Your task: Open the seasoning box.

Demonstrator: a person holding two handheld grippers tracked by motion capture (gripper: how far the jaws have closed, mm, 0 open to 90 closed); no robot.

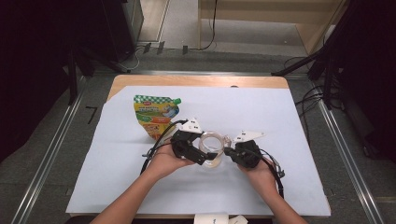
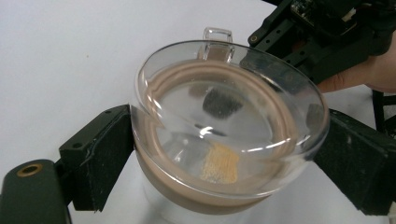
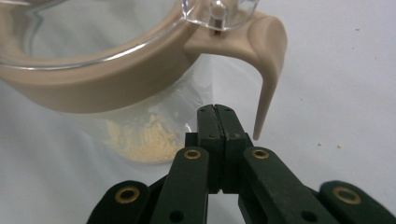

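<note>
So you're holding the left hand-held gripper (image 1: 201, 150) at the lower middle of the high view, and its jaws are spread wide and pressing on both sides of the clear jar (image 2: 224, 154), just under the tan collar (image 3: 93, 88). In the left gripper view the hinged lid (image 2: 229, 112) is sitting tilted, propped partly open over the mouth, with a bit of yellow powder (image 2: 219, 163) lying at the bottom.

Just right of it, your right hand-held gripper (image 1: 229, 151) is sitting with jaws pressed fully together, holding nothing, tips right below the tan latch tab (image 3: 268, 60) that's curling down from the collar.

Looks to me like you're in the lid step: left one steadying the jar, right one working the tab. Next move probably calls for nudging that closed tip under or against the tab while keeping the left grip firm so the jar isn't sliding on the white sheet (image 1: 280, 116).

Farther back, upper left of the desk (image 1: 140, 80), the green and yellow spout pouch (image 1: 156, 116) is lying flat, well apart from the jar.
</note>
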